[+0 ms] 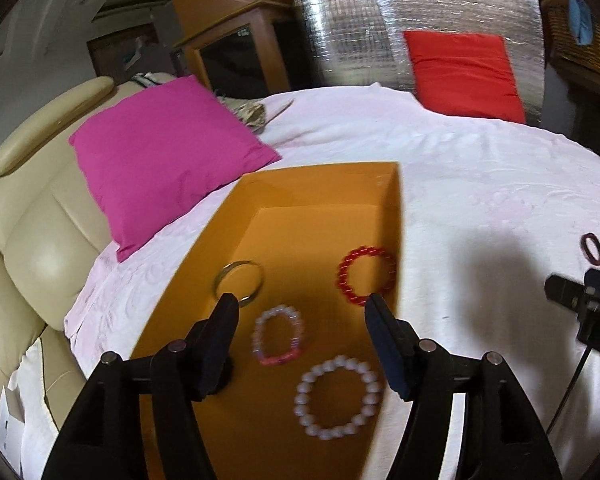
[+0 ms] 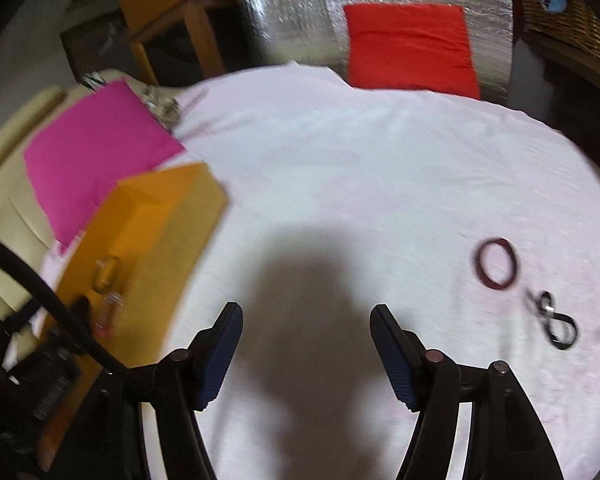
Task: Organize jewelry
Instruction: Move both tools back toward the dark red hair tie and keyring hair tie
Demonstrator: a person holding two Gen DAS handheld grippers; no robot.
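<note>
In the right wrist view the open orange cardboard box (image 2: 156, 240) is badly blurred, its lower end is covered by a black cable and by a dark device, and the pieces inside it cannot be told one from another. The left wrist view shows the inside of this box (image 1: 320, 192) more clearly, though its near end is cut off by the picture edge. Inside it, from left to right, lie a thin metal bangle (image 1: 239, 282) by the left wall, partly covered by the left finger, then a pale pink beaded bracelet (image 1: 278, 335) near the middle, a white pearl-like beaded bracelet (image 1: 338, 397) nearer to the camera, and a red beaded bracelet (image 1: 367, 275) close to the right wall. The left gripper (image 1: 300, 304) hangs above the box with its jaws apart and nothing between them. To the right of the box, on the white bed cover (image 2: 360, 168), the right gripper (image 2: 306, 316) is also spread wide and holds nothing. Far to the right of the box a dark red ring-shaped bangle (image 2: 497, 263) lies on the cover, and just beside it a small black looped piece (image 2: 556, 322), too blurred to name.
</note>
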